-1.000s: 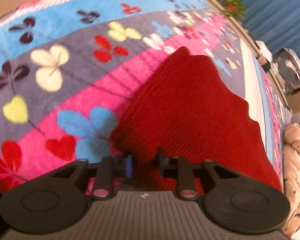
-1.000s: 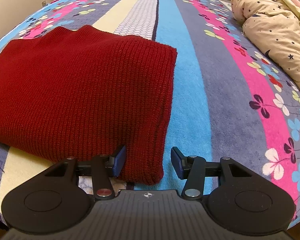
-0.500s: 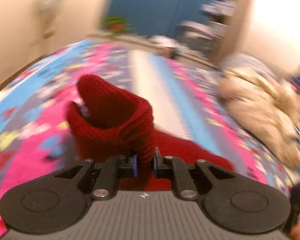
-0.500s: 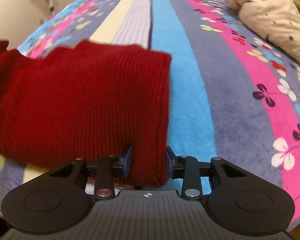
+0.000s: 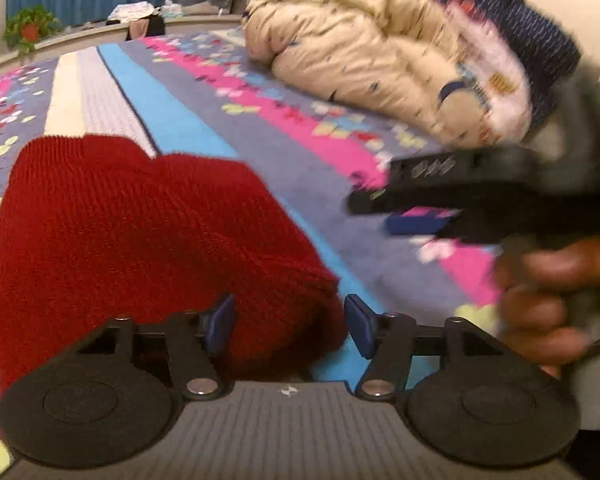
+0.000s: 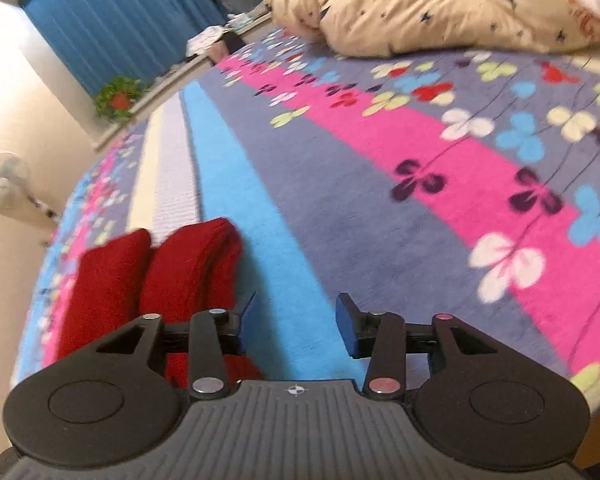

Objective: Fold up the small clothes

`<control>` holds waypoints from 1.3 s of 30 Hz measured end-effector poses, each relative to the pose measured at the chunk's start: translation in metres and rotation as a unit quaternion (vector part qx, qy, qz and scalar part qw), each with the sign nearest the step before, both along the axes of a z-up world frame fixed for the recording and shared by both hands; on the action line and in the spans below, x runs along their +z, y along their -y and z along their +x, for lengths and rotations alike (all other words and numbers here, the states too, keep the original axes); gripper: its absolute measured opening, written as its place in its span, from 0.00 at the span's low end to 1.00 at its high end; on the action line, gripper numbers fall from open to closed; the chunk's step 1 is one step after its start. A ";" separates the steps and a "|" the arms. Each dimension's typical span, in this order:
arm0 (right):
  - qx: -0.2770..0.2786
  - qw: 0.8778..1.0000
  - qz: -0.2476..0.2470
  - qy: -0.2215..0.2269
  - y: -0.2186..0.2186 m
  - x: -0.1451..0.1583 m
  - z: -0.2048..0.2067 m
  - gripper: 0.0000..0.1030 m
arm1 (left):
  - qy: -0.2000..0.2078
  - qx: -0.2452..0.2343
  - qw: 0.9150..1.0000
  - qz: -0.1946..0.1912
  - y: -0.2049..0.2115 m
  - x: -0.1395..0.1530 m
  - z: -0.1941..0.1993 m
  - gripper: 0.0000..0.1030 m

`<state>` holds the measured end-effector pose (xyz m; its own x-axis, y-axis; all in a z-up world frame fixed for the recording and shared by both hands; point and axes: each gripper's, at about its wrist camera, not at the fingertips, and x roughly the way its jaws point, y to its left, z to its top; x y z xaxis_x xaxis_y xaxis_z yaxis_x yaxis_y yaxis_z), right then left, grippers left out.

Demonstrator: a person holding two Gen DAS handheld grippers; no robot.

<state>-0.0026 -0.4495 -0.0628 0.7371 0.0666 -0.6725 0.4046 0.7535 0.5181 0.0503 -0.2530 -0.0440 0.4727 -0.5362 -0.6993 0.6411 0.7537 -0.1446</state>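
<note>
A red knitted garment lies folded over on the striped flowered bedspread. My left gripper is open, with the folded edge of the garment lying between its jaws. My right gripper is open and empty over the blue stripe, just right of the garment. The right gripper also shows blurred in the left wrist view, held in a hand.
A beige star-print quilt and a dark blue bundle lie piled at the far right of the bed. A blue curtain, a potted plant on a ledge and a fan stand beyond the bed.
Both grippers had closed on the garment and carried it over into a fold. Both have now opened and let go, and the right gripper has drawn off to the right.
</note>
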 end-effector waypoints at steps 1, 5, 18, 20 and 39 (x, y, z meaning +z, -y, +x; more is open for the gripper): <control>0.011 1.000 0.008 0.009 -0.003 0.000 0.001 0.47 | 0.009 -0.007 1.000 -0.002 -0.011 0.010 -0.003 0.66; 0.053 0.997 0.011 0.048 -0.017 0.008 0.006 0.56 | 0.067 -0.019 0.998 0.010 -0.069 0.036 -0.016 0.68; 0.253 0.942 -0.216 0.031 -0.120 0.005 0.021 0.28 | 0.112 0.189 0.974 0.046 -0.229 0.026 -0.006 0.67; 0.247 0.945 -0.209 0.052 -0.116 0.013 0.016 0.22 | 0.126 0.188 0.973 0.040 -0.231 0.031 -0.006 0.67; 0.149 0.979 -0.135 0.007 -0.064 0.012 0.005 0.38 | 0.036 0.211 0.969 0.121 -0.213 -0.008 0.016 0.68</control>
